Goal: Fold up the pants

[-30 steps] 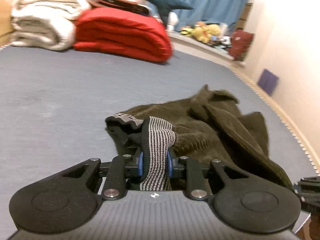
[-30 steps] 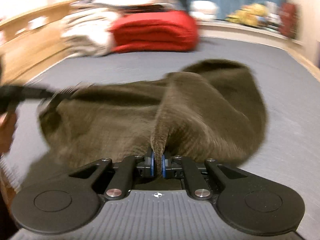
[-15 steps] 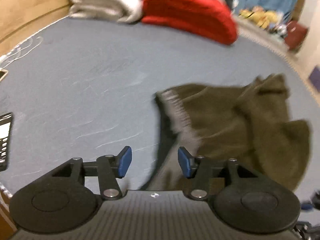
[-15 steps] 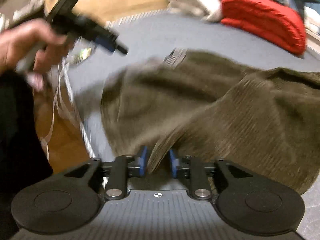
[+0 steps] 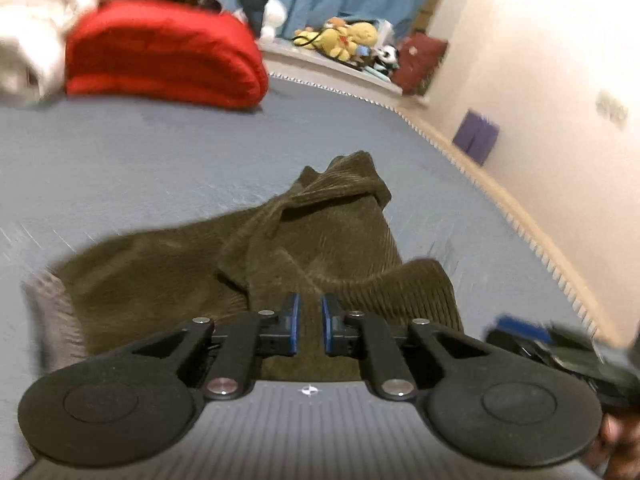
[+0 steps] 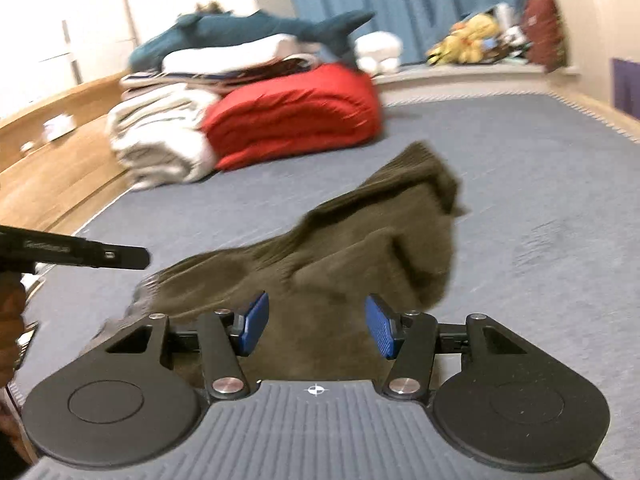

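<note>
Grey bed holds crumpled pants; right claw open, left claw nearly closed, empty.

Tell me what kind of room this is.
Most likely a bedroom. The brown pants lie on a wide grey mattress, folded bedding including a red duvet is stacked at its far end, and plush toys sit on a ledge by a blue curtain.

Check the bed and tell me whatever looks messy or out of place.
The olive corduroy pants lie crumpled on the grey bed cover, one end bunched into a peak and the fabric creased over itself, not yet folded. Neither the left tool nor the right tool grips them. Nothing looks spilled or damaged.
</note>
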Demonstrator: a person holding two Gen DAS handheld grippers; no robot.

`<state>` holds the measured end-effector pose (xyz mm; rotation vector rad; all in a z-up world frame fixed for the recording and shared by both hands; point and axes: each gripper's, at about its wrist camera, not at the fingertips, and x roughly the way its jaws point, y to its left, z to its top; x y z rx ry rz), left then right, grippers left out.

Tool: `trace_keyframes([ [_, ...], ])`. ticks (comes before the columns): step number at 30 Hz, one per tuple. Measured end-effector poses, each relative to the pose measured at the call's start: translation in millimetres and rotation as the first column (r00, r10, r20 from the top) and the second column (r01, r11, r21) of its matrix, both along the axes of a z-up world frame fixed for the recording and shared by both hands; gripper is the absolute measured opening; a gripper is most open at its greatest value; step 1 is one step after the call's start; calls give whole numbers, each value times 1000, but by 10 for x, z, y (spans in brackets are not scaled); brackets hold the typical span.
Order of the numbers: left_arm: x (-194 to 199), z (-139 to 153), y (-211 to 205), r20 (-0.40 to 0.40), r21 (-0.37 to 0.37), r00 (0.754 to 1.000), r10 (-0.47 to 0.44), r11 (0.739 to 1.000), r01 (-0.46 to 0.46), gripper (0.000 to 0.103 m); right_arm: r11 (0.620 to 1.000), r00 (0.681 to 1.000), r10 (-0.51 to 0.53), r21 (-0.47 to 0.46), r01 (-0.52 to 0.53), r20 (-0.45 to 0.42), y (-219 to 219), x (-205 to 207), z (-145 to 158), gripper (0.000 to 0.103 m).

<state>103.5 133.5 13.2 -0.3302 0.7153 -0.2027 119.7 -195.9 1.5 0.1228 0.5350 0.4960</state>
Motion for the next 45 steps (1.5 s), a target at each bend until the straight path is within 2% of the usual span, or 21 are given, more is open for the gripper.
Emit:
trace_keyframes([
  [2, 343, -309, 96, -89, -68, 995, 55, 996, -61, 15, 999, 999, -33, -3, 33, 4, -84, 82, -59, 56],
  [5, 664, -532, 88, -140, -67, 987, 81, 994, -91, 22, 998, 998, -69, 4, 69, -10, -318, 111, -90, 56],
  [8, 927, -773, 138, -199, -112, 975, 101, 986, -125, 44, 996, 996, -91, 10, 91, -15, -369, 167, -106, 56],
  [10, 1041, -910, 174, -231, -126, 966, 117, 981, -149, 45, 993, 993, -115, 7, 115, -16, -441, 191, -87, 56],
  [11, 1073, -958, 194, -247, -149, 963, 108, 978, -148, 38, 992, 992, -123, 10, 123, -24, -464, 200, -60, 56],
  [12, 1125, -988, 181, -255, -172, 962, 95, 975, -142, 9, 991, 990, -134, 17, 135, -31, -498, 226, -66, 56],
  [15, 1039, -752, -19, -167, -183, 983, 71, 978, -101, 7, 987, 987, -154, 29, 155, -39, -577, 281, -69, 56],
  [18, 821, -387, -392, 27, -239, 994, -107, 965, 110, 7, 984, 984, -170, 53, 172, -48, -660, 336, -67, 56],
  [20, 591, -211, -782, 149, -242, 935, -321, 905, 349, 7, 980, 983, -177, 88, 180, -46, -756, 353, -37, 56],
  [21, 496, -189, -993, 163, -238, 882, -441, 850, 469, 7, 977, 983, -180, 112, 184, -44, -814, 359, -21, 56],
  [22, 404, -226, -1245, 135, -230, 802, -582, 769, 597, 7, 972, 982, -185, 140, 189, -46, -886, 367, -9, 56],
  [23, 328, -289, -1433, 95, -198, 744, -661, 720, 665, 8, 965, 980, -190, 175, 196, -53, -975, 376, -6, 56],
  [24, 231, -371, -1609, 53, -127, 711, -701, 702, 701, 12, 957, 979, -192, 208, 202, -67, -1063, 388, -12, 56],
  [25, 173, -441, -1715, 20, -66, 708, -706, 706, 705, 12, 947, 977, -190, 246, 208, -93, -1172, 402, -38, 56],
  [27, 172, -533, -1760, -26, -54, 717, -697, 717, 695, 18, 928, 970, -183, 299, 224, -162, -1332, 459, -118, 57],
  [28, 207, -524, -1709, -27, -70, 736, -676, 736, 673, 21, 919, 963, -184, 313, 240, -199, -1397, 488, -170, 57],
  [31, 281, -391, -1448, 2, -93, 811, -586, 807, 583, 38, 908, 937, -212, 299, 294, -278, -1473, 577, -287, 58],
  [33, 320, -327, -1238, 2, -86, 867, -499, 863, 497, 39, 913, 916, -241, 246, 326, -322, -1472, 642, -365, 58],
  [36, 376, -308, -945, -27, -108, 922, -386, 918, 381, 39, 893, 853, -323, 166, 417, -409, -1503, 745, -517, 60],
  [39, 371, -312, -690, -55, -86, 946, -320, 945, 314, 39, 853, 780, -373, 145, 501, -502, -1559, 831, -724, 62],
  [45, 242, -155, -484, -37, -52, 959, -282, 959, 279, 40, 842, 743, -337, 168, 513, -578, -1402, 1084, -968, 61],
])
